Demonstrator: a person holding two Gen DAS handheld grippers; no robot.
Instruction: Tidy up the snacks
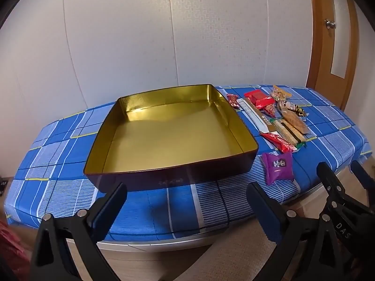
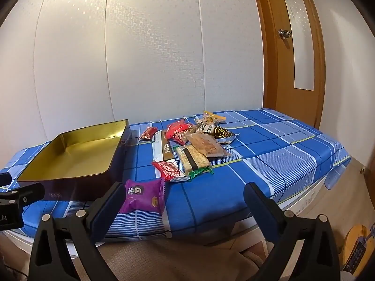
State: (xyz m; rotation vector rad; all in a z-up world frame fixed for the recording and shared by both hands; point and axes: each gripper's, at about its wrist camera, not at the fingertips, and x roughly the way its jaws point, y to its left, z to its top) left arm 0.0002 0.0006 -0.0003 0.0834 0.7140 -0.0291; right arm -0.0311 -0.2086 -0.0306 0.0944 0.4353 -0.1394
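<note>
A dark square tin (image 1: 164, 175) with a gold, empty inside stands on the blue checked cloth; it also shows in the right wrist view (image 2: 70, 188). To its right lies a pile of wrapped snacks (image 1: 279, 117) (image 2: 194, 145). A purple packet (image 1: 279, 167) (image 2: 144, 195) lies nearest the front edge, with a red packet (image 2: 169, 169) behind it. My left gripper (image 1: 187, 201) is open and empty, in front of the tin. My right gripper (image 2: 185, 201) is open and empty, just right of the purple packet; it shows in the left wrist view (image 1: 344, 175).
The table (image 2: 281, 154) stands against a white wall. A wooden door (image 2: 295, 53) is at the right. The table's front edge (image 1: 164, 241) is close below both grippers. A round wooden thing (image 2: 356, 245) sits on the floor at the right.
</note>
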